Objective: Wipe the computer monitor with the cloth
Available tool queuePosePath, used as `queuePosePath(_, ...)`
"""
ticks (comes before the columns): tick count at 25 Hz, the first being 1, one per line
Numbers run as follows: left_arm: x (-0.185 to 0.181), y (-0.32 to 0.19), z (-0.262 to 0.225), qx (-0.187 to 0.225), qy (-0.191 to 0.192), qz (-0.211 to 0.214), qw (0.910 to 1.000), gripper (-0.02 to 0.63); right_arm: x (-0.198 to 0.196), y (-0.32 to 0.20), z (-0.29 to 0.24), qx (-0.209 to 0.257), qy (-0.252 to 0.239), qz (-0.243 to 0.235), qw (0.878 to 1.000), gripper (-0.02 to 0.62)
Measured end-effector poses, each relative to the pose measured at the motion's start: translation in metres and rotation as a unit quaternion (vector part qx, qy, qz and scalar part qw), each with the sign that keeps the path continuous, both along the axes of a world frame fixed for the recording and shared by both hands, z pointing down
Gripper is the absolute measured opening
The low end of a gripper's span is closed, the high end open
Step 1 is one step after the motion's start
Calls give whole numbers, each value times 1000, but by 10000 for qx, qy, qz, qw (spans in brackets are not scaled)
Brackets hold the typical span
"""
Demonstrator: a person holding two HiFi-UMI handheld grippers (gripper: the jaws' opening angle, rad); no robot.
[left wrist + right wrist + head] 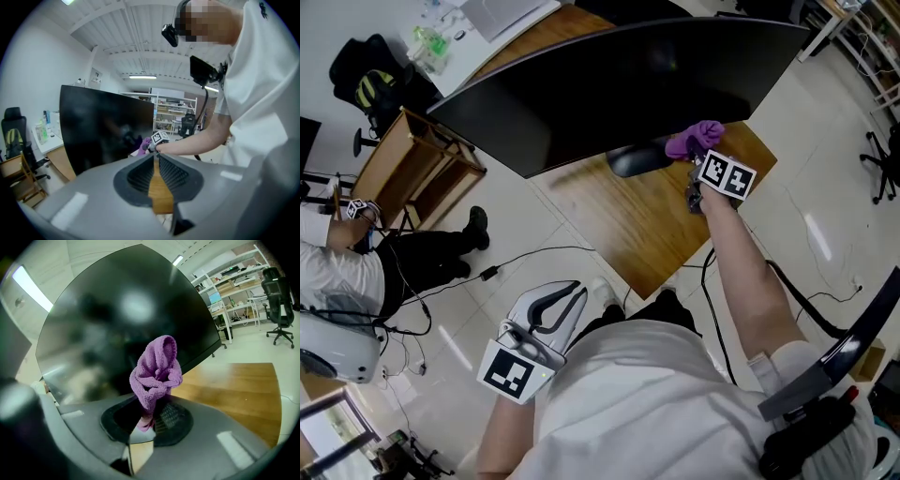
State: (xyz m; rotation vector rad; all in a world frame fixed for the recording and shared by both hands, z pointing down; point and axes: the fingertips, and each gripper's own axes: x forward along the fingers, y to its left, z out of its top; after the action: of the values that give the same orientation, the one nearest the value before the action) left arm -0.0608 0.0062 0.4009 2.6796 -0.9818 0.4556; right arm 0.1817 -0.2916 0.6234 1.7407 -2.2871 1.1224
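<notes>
Overall, your right gripper (696, 169) was reached out over the wooden desk (647, 234), jaws clamped on a purple microfibre cloth (695, 139).

Right gripper view: the right gripper (149, 417) pinched the cloth (155, 373) by its lower end between the two pads. The rest stood up above the jaws in a bunched, hood-like fold. That bunch sat in front of the lower part of the curved black monitor (108, 315). Contact with the screen could not be confirmed from this view. The screen was dark and showed only soft, blurred reflections.

Head view: the cloth was at the lower edge of the monitor (619, 75), just right of the dark oval stand base (639, 159). It was touching or just beside the screen edge.

You held your left gripper (546, 314) low and close to your body, over the tiled floor, well apart from the desk.

Left gripper view: the left gripper (155, 159) had its jaws together at the tips with nothing between them. A thin wedge of desk wood showed behind them. This view looked toward the monitor (105, 129) and your outstretched right arm with the cloth (144, 143).

Surroundings:
- Head view: a seated person (356, 267) in a white top at the left.
- Head view: a wooden side table (422, 164) near that person.
- Head view: a black cable (525, 255) on the floor.
- Right gripper view: an office chair (281, 296) in the background.
</notes>
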Motion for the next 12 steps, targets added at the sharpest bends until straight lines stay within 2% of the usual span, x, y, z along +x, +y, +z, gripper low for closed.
queuePosePath(12, -33, 15, 4, 70, 151, -84, 9998, 57, -65, 14, -3, 0, -27, -277, 9996, 48)
